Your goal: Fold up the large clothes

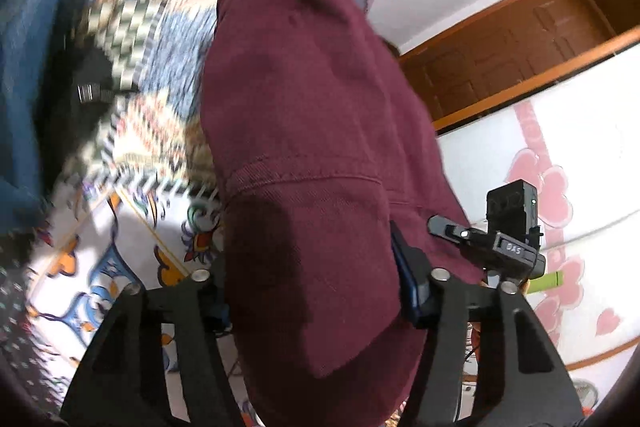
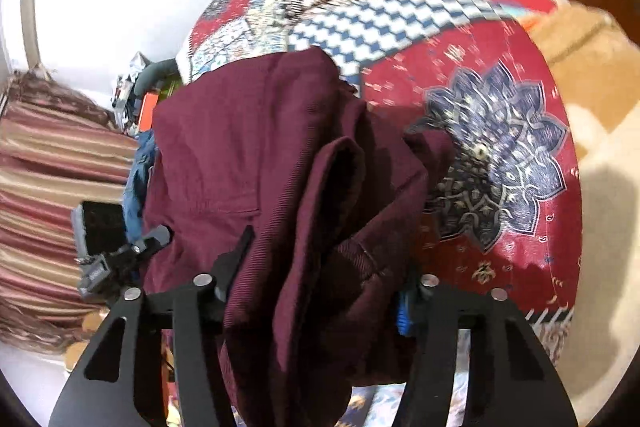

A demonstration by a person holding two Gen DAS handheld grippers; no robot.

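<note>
A large maroon garment hangs bunched above the patterned bedspread. In the left wrist view its thick fold fills the space between my left gripper's fingers, and the blue pad presses into the cloth. In the right wrist view the same maroon garment drapes in folds between my right gripper's fingers, gripped at a seamed edge. Each gripper shows in the other's view: the right gripper beside the cloth's right side, the left gripper at its left side.
A blue garment lies on the bed at left. The red part of the bedspread spreads to the right, with a tan box beyond it. A wooden door, a striped curtain and clutter surround the bed.
</note>
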